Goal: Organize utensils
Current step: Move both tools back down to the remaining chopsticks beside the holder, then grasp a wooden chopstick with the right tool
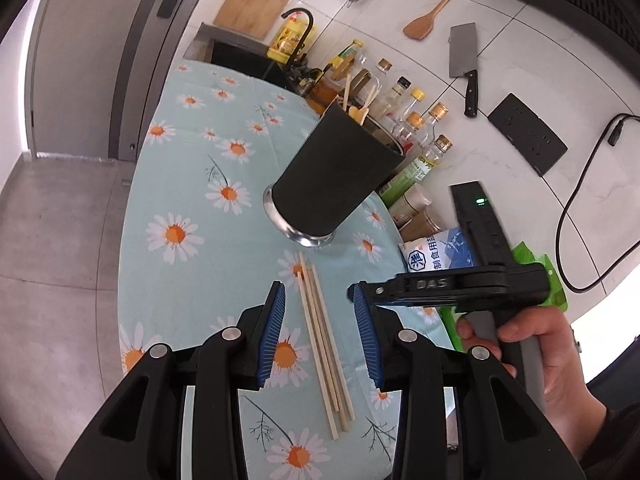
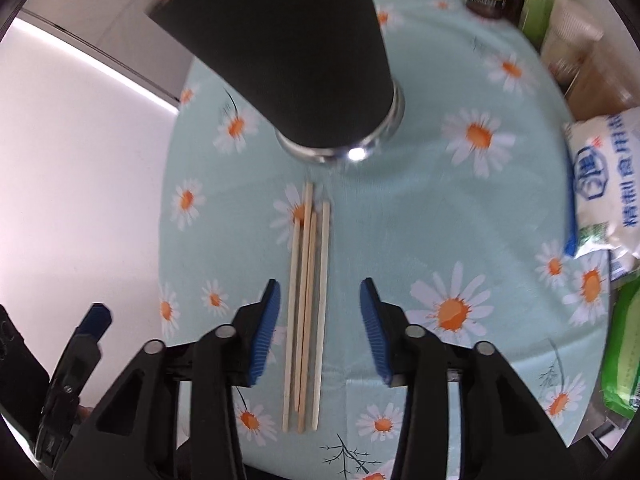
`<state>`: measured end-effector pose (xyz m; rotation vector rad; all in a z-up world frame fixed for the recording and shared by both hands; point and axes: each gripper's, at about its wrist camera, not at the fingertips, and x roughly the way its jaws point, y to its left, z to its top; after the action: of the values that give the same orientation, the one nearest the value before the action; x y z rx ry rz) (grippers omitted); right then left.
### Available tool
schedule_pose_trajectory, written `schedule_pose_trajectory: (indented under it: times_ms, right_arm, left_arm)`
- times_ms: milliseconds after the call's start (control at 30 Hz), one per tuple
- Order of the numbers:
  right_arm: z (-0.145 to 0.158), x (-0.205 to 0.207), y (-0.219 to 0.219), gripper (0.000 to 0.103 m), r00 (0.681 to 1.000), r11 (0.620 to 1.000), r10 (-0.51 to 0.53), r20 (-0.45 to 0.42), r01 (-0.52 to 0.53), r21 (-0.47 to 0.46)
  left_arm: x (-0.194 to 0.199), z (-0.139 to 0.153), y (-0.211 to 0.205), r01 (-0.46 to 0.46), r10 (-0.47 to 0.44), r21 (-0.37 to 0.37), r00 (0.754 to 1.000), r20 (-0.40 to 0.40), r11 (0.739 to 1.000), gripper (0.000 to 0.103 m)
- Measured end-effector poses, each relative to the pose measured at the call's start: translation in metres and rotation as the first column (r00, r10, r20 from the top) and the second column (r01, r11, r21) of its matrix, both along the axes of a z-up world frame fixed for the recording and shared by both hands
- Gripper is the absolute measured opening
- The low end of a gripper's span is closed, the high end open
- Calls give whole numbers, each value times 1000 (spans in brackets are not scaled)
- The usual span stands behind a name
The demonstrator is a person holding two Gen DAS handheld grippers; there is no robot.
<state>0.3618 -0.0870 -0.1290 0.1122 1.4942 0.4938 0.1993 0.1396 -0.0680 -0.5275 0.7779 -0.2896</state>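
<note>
Fingers (image 2: 267, 334) apart both sides, four pale wooden chopsticks (image 2: 306, 312) lying parallel

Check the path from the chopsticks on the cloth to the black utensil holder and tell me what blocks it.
Nothing visible blocks it. The chopsticks lie on the daisy tablecloth between the open fingers of the right hand-held gripper, pointing at the utensil holder. Only bare cloth separates their far tips from its metal base.
</note>
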Motion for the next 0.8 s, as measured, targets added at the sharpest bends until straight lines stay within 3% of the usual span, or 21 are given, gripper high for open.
schedule_pose_trajectory:
  times_ms: [100, 367, 800]
  right_arm:
    - [-11, 2, 5, 11, 999, 1000, 22, -23, -22, -20]
    - [-27, 7, 23, 11, 998, 994, 32, -61, -38, -99]
    - [-41, 6, 74, 11, 996, 959, 80, -31, -85, -270]
  left_arm:
    - [1, -8, 4, 15, -15, -10, 1000, -20, 1000, 34]
    - [6, -19, 17, 49, -51, -57, 998, -42, 997, 34]
    - [14, -43, 35, 61, -71, -109, 993, -92, 992, 34]
